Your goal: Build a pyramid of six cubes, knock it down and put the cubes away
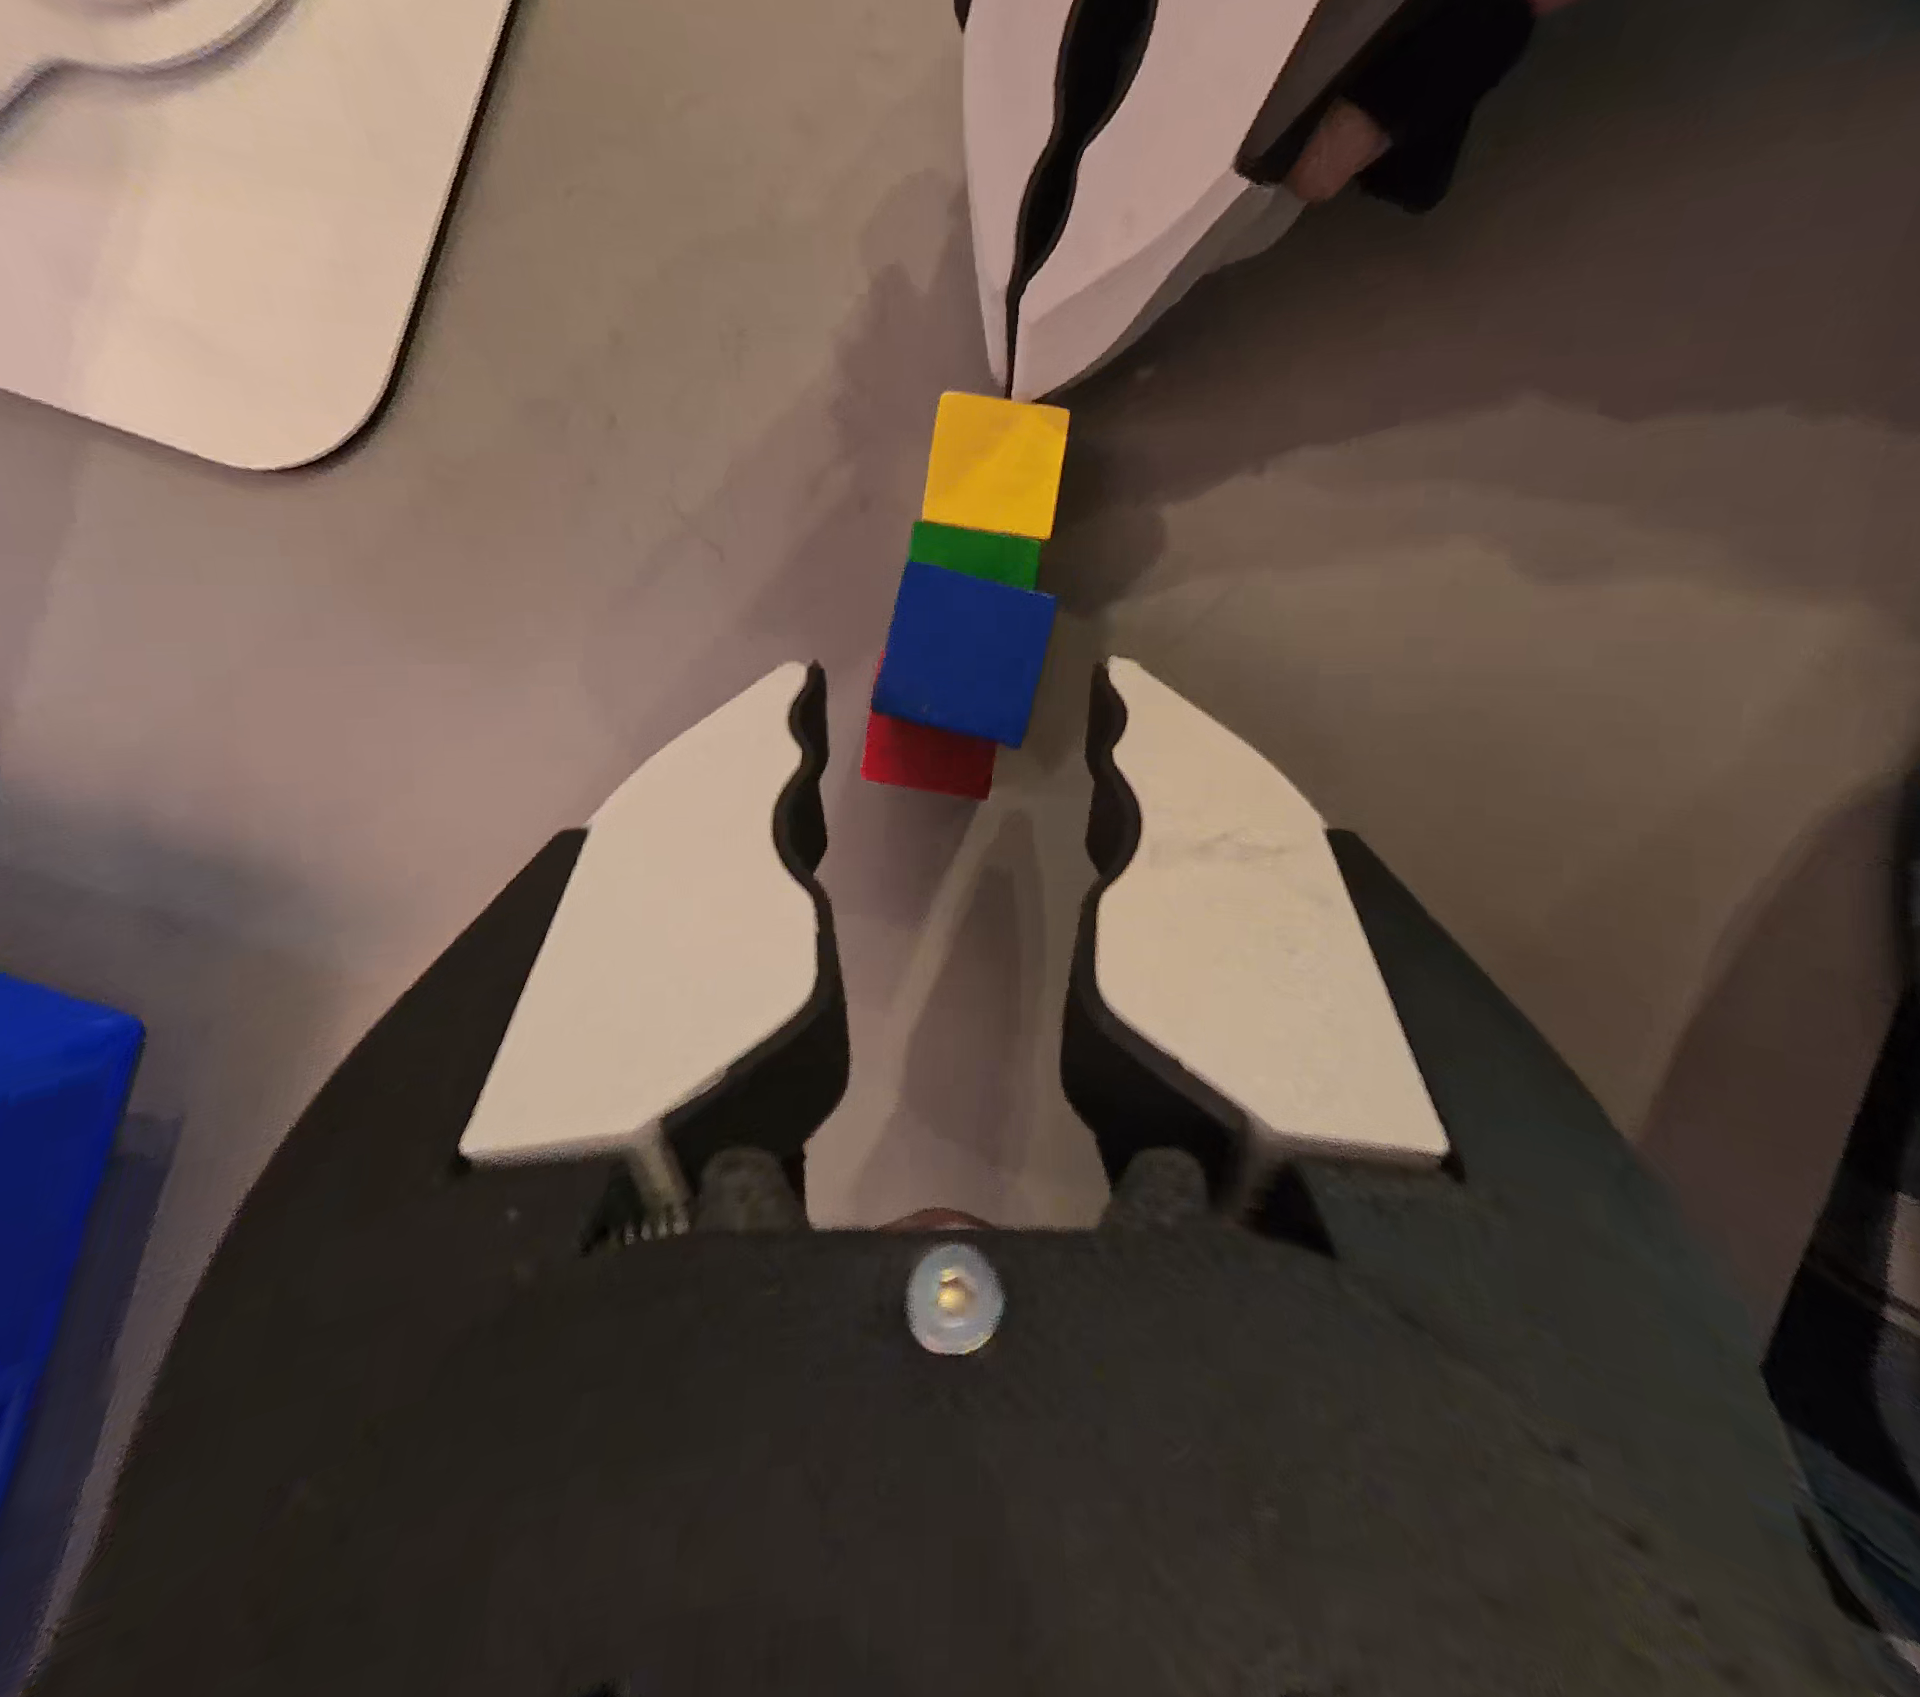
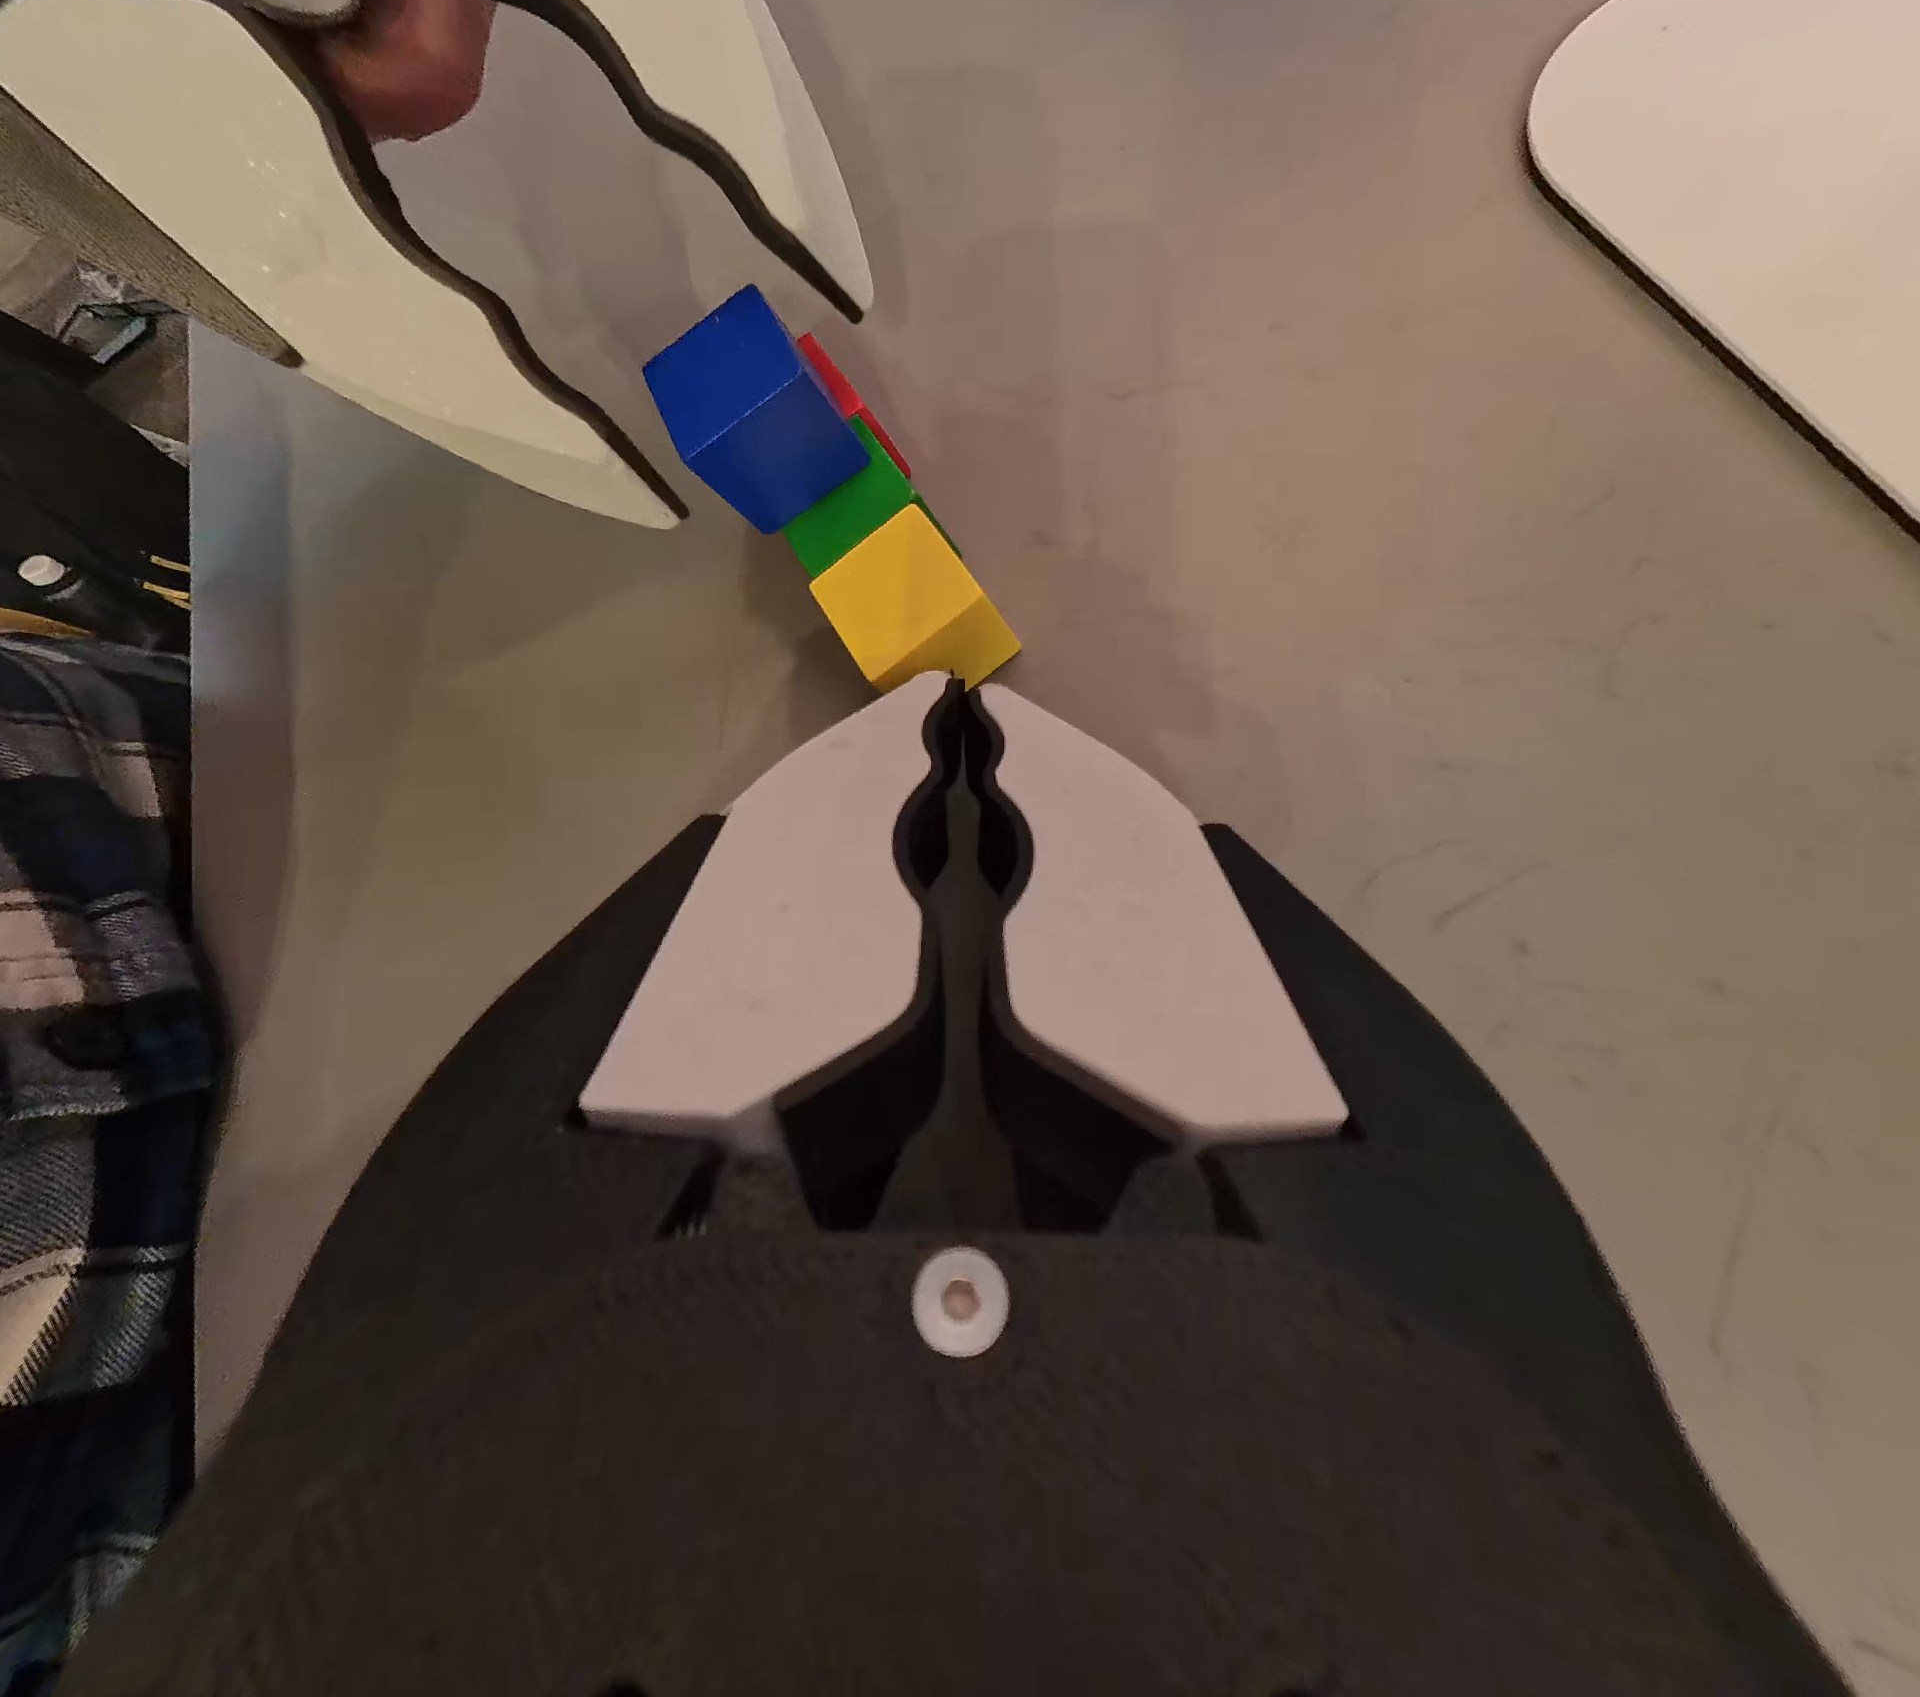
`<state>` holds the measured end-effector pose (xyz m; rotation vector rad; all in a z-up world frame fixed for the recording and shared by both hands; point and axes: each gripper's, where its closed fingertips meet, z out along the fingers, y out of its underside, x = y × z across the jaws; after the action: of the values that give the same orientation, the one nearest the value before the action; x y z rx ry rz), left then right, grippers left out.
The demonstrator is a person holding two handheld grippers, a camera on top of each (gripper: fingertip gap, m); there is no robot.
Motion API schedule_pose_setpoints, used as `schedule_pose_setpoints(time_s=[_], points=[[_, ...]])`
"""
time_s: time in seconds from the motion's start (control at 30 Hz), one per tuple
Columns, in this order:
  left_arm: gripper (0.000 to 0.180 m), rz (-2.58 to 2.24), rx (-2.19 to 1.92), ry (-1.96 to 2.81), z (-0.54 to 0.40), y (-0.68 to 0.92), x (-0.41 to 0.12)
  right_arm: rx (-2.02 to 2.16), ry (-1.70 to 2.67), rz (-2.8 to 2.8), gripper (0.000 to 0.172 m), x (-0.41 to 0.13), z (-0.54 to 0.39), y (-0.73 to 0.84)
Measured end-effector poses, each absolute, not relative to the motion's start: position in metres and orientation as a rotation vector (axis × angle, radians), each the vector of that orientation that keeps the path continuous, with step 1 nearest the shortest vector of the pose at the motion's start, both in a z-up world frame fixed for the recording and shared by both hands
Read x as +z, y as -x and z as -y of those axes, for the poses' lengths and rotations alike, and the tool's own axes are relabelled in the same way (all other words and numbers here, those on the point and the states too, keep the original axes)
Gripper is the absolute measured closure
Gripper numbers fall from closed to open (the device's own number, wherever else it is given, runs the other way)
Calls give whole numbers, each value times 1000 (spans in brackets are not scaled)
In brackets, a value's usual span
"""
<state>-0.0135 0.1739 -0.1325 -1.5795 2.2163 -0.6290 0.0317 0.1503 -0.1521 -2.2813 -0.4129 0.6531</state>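
Where the four visible cubes cluster on the tabletop (image 1: 1455, 608), one each shows: yellow cube (image 1: 995, 463), green cube (image 1: 975, 556), blue cube (image 1: 964, 655), red cube (image 1: 925, 759). The left gripper (image 1: 956, 712) gapes around the blue one without touching; the right gripper (image 2: 956, 686) is pinched together, bare, at the yellow.

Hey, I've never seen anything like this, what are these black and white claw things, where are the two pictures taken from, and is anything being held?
They are two hand-held grippers, each worked by a person; no robot arm. Each picture comes from a camera on one gripper, looking along its two fingers.

The left gripper has its fingers apart, on either side of a blue cube without touching it, so it holds nothing. The right gripper has its fingers shut, tips at a yellow cube, gripping nothing.

On the grey table the cubes sit in a tight row: red, green and yellow, with blue resting on top. Others may be hidden. A white board lies nearby, and a blue box sits at the edge.
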Motion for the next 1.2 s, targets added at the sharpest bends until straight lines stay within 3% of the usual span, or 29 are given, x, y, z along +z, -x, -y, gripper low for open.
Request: schedule_pose_setpoints(time_s=[0.13,0.57,0.67,0.8,0.93,1.0,1.2], points=[[151,-2215,-638,1567,-171,10,-134,646,2281,416,172,-152,-150,-32],[151,-2198,-631,1573,-176,8,-135,651,2281,418,172,-152,-151,-31],[127,-2211,-611,1584,-177,11,-137,653,2280,420,172,-152,-150,-31],[119,-2163,-661,1563,-183,20,-110,651,2278,412,172,-151,-150,-32],[132,-1957,-570,1524,-250,32,-50,649,2281,389,172,-151,-151,-34],[130,-1884,-466,1559,-302,38,-37,657,2282,372,172,-151,-152,-35],[122,-1929,-131,1544,-444,27,-55,696,2284,327,172,-151,-154,-38]])
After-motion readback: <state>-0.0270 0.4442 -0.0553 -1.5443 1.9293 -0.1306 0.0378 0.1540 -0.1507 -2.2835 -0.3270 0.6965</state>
